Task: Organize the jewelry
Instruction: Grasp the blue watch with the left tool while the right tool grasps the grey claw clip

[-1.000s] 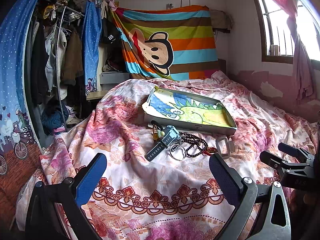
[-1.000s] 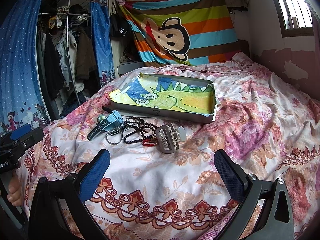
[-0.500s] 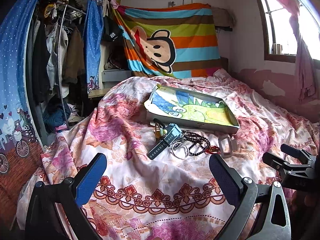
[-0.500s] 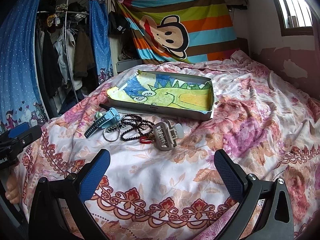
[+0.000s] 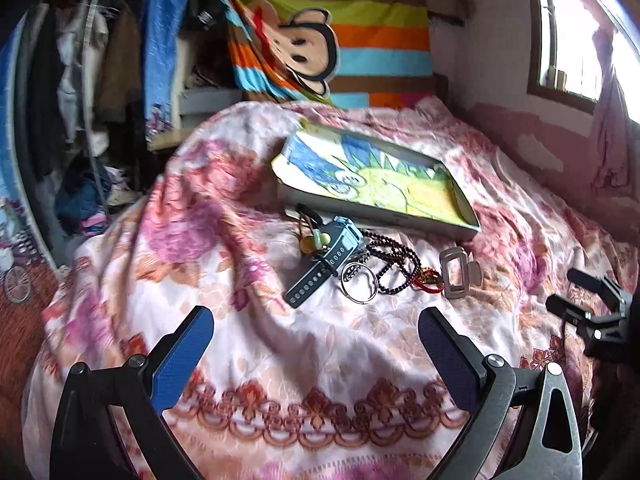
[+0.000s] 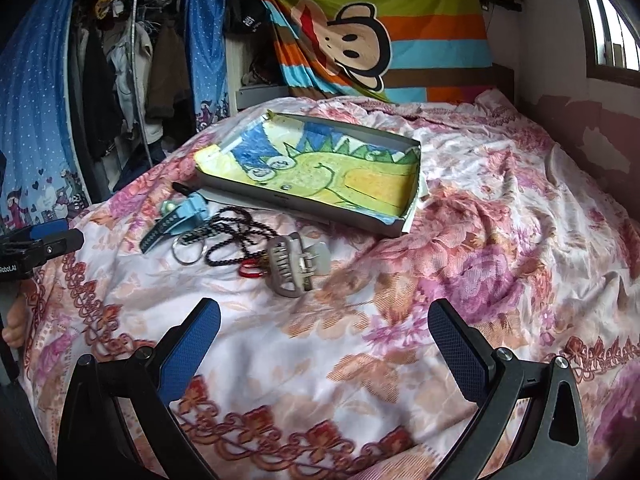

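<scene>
A shallow grey box point(image 5: 384, 216) point(image 6: 304, 202) lined with a green dinosaur drawing lies on the floral bedspread. In front of it lies a pile: a blue watch point(image 5: 328, 252) point(image 6: 176, 220), a metal ring point(image 5: 359, 282) point(image 6: 188, 250), a dark bead necklace point(image 5: 394, 260) point(image 6: 236, 236), a red piece point(image 5: 428, 280) point(image 6: 251, 271) and a grey hair claw point(image 5: 458, 276) point(image 6: 294, 266). My left gripper point(image 5: 316, 344) is open and empty, short of the pile. My right gripper point(image 6: 324, 340) is open and empty, short of the hair claw.
A clothes rack with hanging garments point(image 5: 80, 80) and a blue curtain point(image 6: 36, 100) stand left of the bed. A striped monkey blanket point(image 6: 380, 32) hangs at the headboard. A window point(image 5: 576, 40) is on the right wall. Each gripper shows in the other's view point(image 5: 592, 316) point(image 6: 32, 248).
Both grippers have moved forward and closer to the jewelry pile. Both stay open and empty. Nothing on the bed has moved.
</scene>
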Demonstrator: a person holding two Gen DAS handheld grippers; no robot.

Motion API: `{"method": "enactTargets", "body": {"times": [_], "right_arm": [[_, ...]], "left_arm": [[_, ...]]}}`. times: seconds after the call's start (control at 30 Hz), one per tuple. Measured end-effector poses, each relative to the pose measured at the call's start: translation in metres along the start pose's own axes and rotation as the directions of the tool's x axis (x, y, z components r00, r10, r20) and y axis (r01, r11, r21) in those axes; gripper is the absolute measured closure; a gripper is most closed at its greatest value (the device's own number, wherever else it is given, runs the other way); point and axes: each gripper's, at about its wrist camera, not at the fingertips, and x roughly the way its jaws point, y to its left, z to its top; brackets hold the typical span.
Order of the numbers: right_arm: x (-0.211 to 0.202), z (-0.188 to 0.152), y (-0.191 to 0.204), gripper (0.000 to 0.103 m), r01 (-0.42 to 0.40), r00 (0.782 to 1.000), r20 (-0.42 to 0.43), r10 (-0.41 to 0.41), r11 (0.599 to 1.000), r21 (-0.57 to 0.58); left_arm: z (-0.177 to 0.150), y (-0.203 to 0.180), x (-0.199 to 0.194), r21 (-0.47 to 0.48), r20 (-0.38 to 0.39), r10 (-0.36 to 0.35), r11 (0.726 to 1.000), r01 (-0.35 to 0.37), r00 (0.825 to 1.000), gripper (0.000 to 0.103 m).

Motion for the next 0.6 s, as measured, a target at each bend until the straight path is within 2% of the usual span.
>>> {"method": "enactTargets", "body": {"times": [0.13, 0.23, 0.33, 0.4, 0.6], "right_arm": [[0.034, 0.01, -0.005, 0.001, -0.021, 0.998, -0.062, 0.021, 1.0, -0.013], [0.058, 0.016, -0.004, 0.001, -0.041, 0.994, -0.105, 0.038, 0.999, -0.024], [0.078, 0.023, -0.003, 0.001, -0.057, 0.989, -0.135, 0.052, 0.998, -0.035], [0.089, 0.026, -0.003, 0.001, -0.058, 0.987, -0.151, 0.053, 0.998, -0.033], [0.11, 0.033, 0.002, 0.001, -0.17, 0.97, -0.178, 0.163, 0.985, -0.024]], "left_arm": [[0.013, 0.002, 0.032, 0.038, -0.068, -0.041, 0.998, 0.043, 0.997, 0.003], [0.02, 0.003, 0.054, 0.045, -0.111, -0.045, 0.998, 0.05, 0.993, 0.007], [0.025, 0.007, 0.069, 0.02, -0.134, -0.043, 0.999, 0.046, 0.99, 0.019], [0.027, 0.008, 0.079, 0.018, -0.149, -0.029, 0.999, 0.032, 0.988, 0.021], [0.036, 0.006, 0.098, 0.03, -0.164, -0.054, 0.998, 0.059, 0.985, 0.029]]}}
